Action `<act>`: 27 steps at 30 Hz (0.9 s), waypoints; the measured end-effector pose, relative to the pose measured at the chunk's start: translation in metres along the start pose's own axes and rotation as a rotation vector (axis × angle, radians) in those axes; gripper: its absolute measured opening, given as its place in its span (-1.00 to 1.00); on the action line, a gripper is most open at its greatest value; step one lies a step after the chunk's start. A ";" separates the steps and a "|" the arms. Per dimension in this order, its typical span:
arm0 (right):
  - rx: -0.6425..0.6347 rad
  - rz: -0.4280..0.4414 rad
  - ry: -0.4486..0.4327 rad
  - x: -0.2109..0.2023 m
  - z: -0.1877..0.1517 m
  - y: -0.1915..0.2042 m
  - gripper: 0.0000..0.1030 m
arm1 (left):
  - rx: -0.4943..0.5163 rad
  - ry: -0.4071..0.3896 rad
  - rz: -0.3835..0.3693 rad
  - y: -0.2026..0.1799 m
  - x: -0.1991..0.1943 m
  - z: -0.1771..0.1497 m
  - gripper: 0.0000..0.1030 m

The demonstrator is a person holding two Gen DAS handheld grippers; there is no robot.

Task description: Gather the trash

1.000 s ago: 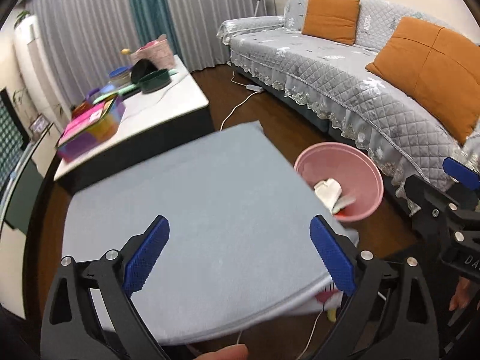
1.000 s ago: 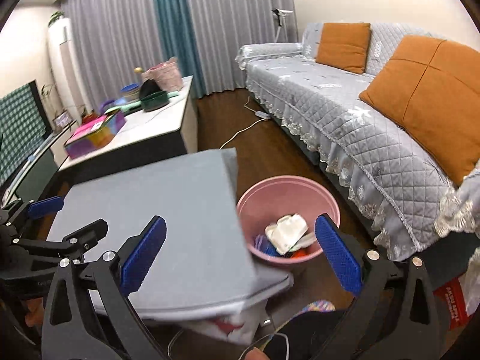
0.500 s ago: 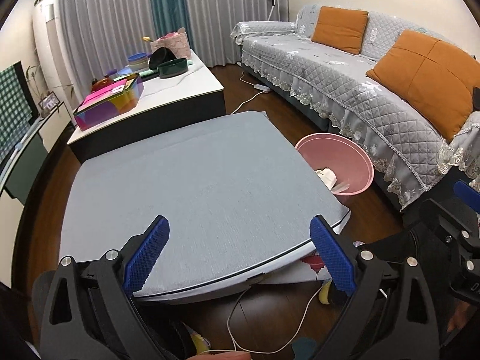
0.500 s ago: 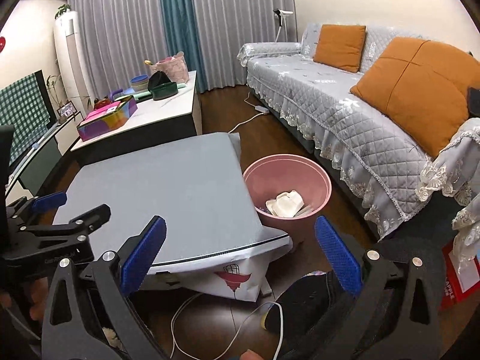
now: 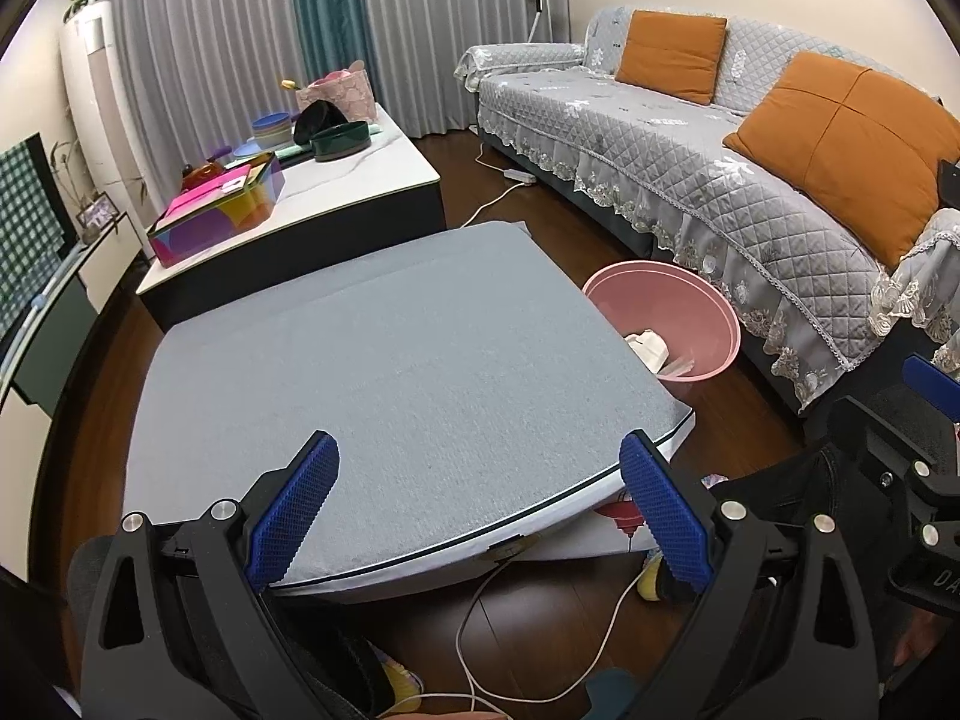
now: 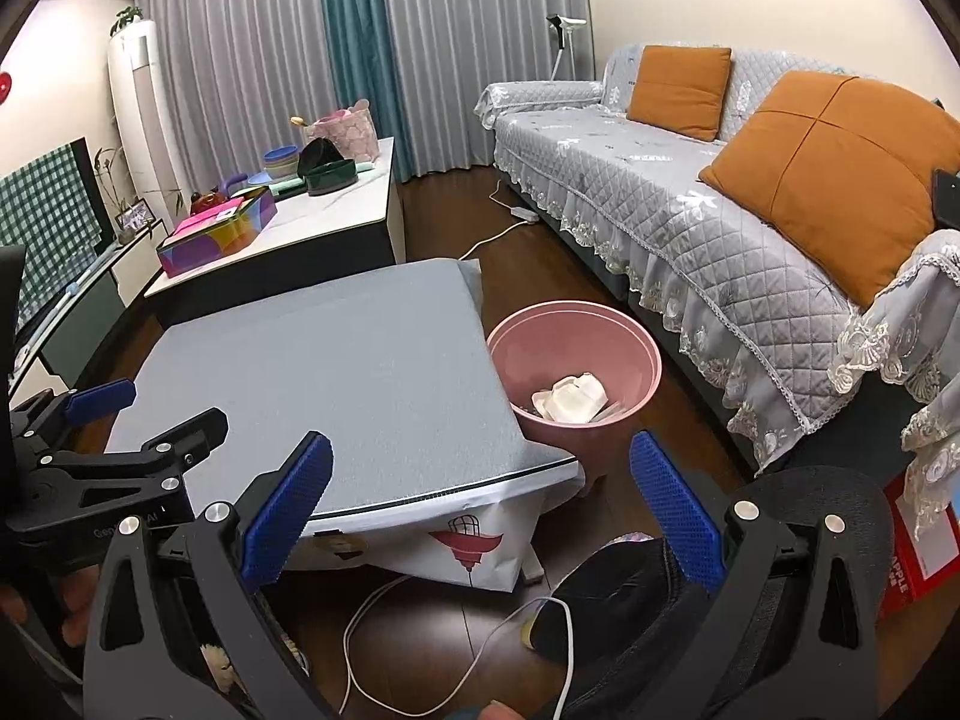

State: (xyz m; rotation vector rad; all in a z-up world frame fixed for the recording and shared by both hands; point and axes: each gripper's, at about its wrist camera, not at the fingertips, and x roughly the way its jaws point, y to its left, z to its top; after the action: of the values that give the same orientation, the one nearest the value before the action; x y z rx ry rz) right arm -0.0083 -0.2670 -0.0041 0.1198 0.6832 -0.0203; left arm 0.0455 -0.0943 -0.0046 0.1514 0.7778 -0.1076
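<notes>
Trash (image 6: 569,398), crumpled white packaging, lies inside the pink bin (image 6: 636,348) on the floor, between the grey-topped table (image 6: 336,372) and the sofa (image 6: 720,240). Left gripper (image 5: 477,516), jaws apart and empty, hangs over the table's near edge. Right gripper (image 6: 477,510), also apart and empty, is nearer the bin, which lies ahead and slightly right of it.

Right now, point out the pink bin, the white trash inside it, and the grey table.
pink bin (image 6: 645,354): right wrist view, far-right rim.
white trash (image 6: 570,399): right wrist view, middle of the crumpled piece.
grey table (image 5: 384,372): left wrist view, bare top.
</notes>
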 end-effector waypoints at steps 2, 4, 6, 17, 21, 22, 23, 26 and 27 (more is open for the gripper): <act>0.001 -0.001 0.000 0.000 0.000 0.000 0.90 | 0.002 0.001 0.000 0.000 -0.001 0.000 0.78; 0.002 -0.002 0.003 0.000 -0.001 -0.001 0.90 | 0.005 0.002 -0.001 -0.001 -0.002 0.000 0.78; 0.003 -0.003 0.006 0.000 -0.003 0.000 0.90 | 0.006 0.002 0.001 -0.001 -0.002 0.000 0.78; 0.010 -0.001 0.025 0.002 -0.007 -0.001 0.90 | 0.012 0.003 0.004 0.004 -0.003 -0.001 0.78; 0.011 -0.001 0.025 0.002 -0.007 -0.001 0.90 | 0.013 0.003 0.004 0.005 -0.003 -0.002 0.78; 0.012 -0.001 0.025 0.002 -0.007 -0.001 0.90 | 0.014 0.004 0.004 0.004 -0.003 -0.002 0.78; 0.012 -0.002 0.026 0.002 -0.007 -0.001 0.90 | 0.013 0.004 0.003 0.004 -0.003 -0.002 0.78; 0.013 -0.002 0.027 0.002 -0.009 -0.001 0.90 | 0.014 0.002 0.005 0.004 -0.003 -0.002 0.78; 0.013 -0.003 0.027 0.002 -0.009 -0.001 0.90 | 0.013 0.003 0.005 0.005 -0.003 -0.002 0.78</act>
State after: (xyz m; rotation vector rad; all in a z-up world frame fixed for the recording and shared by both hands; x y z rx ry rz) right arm -0.0121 -0.2667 -0.0126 0.1316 0.7101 -0.0257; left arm 0.0425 -0.0893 -0.0035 0.1662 0.7797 -0.1081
